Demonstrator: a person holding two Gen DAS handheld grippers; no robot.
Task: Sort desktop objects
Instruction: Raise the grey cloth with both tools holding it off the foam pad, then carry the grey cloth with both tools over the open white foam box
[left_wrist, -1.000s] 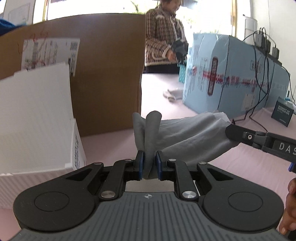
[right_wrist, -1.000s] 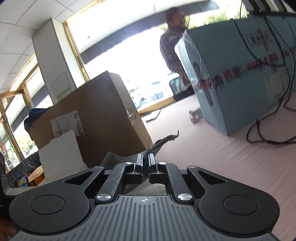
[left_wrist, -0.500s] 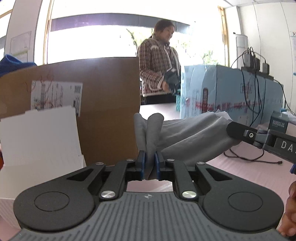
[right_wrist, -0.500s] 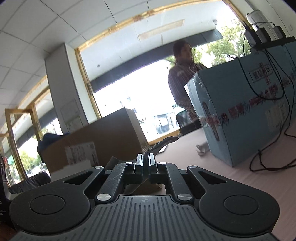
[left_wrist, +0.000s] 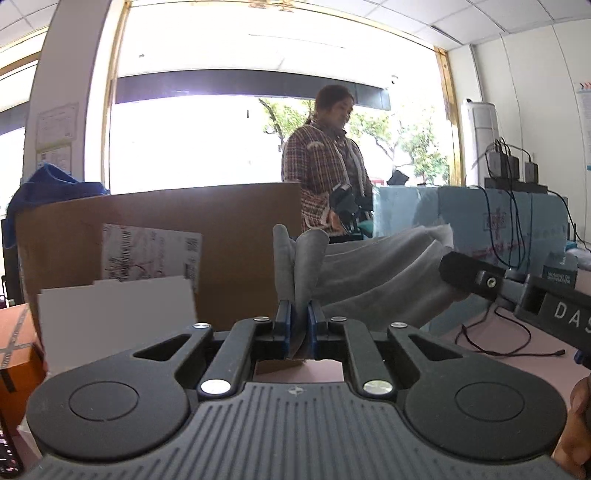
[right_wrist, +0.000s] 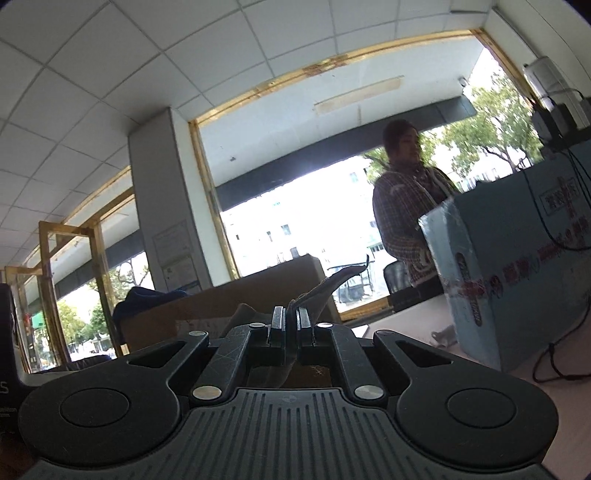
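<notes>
Holding a grey cloth stretched between both grippers, up in the air above the pink desk, so this is where it can get messy. The left gripper has its fingers pinched tight on a bunched fold of the cloth, with two little humps of fabric poking up past the tips. The right gripper is also squeezed closed on another part of the same cloth, and in the left wrist view you can see it coming in from the right side with the fabric sagging between the two. My worry is the right side: only a thin sliver of fabric seems to be caught in there, so if the two hands pull apart any more it could slip out and the whole thing would flop down on one side. The other thing is the clutter. There's a big brown cardboard box right behind the cloth, a white box near the left edge of the desk, and black cables trailing over the right part of it. A drooping cloth could easily snag a cable or drag across the boxes when it gets lowered. I can't tell from here where it's meant to end up.
</notes>
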